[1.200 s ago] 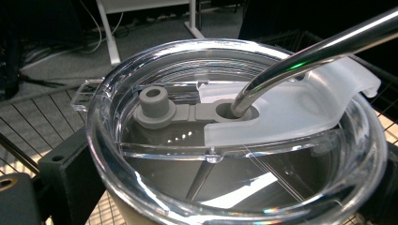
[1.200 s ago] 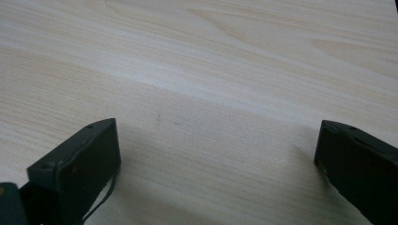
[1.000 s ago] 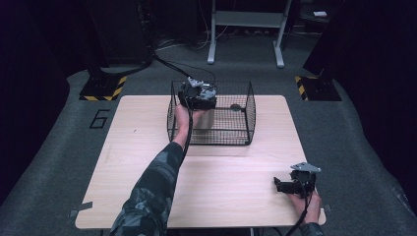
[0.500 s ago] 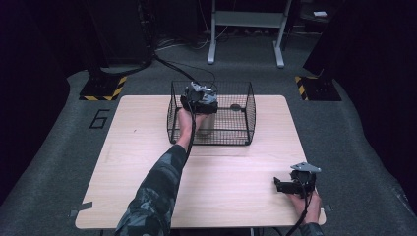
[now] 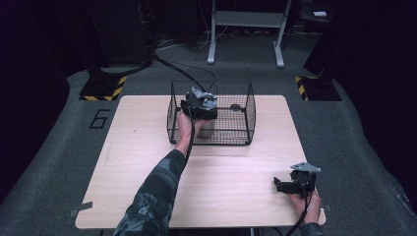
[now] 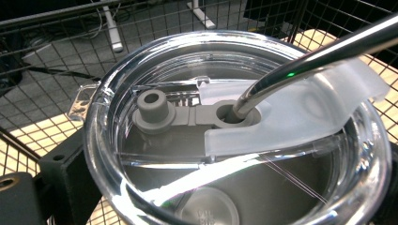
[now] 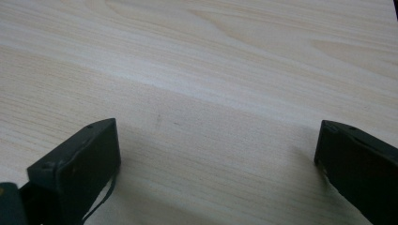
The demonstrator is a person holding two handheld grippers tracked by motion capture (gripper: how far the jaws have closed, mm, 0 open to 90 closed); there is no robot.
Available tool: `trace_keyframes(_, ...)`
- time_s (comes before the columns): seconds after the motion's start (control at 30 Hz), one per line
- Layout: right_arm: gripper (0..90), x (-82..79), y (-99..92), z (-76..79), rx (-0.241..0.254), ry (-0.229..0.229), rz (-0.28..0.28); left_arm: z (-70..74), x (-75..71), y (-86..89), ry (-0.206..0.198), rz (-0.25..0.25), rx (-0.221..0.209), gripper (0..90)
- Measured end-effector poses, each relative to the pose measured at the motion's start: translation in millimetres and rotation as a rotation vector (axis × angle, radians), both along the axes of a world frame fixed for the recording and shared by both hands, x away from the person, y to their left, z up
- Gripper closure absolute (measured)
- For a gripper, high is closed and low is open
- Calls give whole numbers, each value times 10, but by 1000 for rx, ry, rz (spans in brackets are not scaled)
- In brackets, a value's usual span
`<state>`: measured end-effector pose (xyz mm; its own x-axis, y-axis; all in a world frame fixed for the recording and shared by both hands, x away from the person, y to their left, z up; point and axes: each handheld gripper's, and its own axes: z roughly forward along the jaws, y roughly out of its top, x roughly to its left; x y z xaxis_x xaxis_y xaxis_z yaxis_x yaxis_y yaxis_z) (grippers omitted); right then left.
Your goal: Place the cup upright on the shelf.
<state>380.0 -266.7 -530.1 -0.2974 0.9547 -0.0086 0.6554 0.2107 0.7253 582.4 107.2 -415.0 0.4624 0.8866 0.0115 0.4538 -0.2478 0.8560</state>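
A tumbler (image 5: 205, 129) stands inside the black wire basket (image 5: 246, 130) at the far middle of the table. My left gripper (image 5: 200, 104) is over it and shut on it. In the left gripper view, the tumbler's clear lid (image 6: 155, 187) is very close. A metal straw (image 6: 319, 54) passes through the lid's grey stopper piece (image 6: 187, 115). One black finger (image 6: 61, 173) presses against the rim at the lower left. My right gripper (image 5: 280, 186) rests open near the table's front right corner. Only bare wood lies between its fingers (image 7: 80, 154).
A small dark object (image 5: 235, 106) lies on the basket floor to the right of the tumbler. The wooden table (image 5: 236, 196) is bare between the basket and the right gripper. Beyond the table are a grey carpet, cables and a metal stand (image 5: 246, 29).
My left gripper and the tumbler have shifted slightly nearer and lower within the basket. The right gripper has not moved.
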Motion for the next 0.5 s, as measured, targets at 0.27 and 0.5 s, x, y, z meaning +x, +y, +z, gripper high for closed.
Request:
trace_keyframes(0.27, 2, 1, -6, 0, -2, 3, 3, 18, -42, 19, 17, -19, 28, 1)
trace_keyframes(0.5, 2, 2, -7, 0, 0, 4, 3, 72, -124, 60, 23, -44, 24, 0)
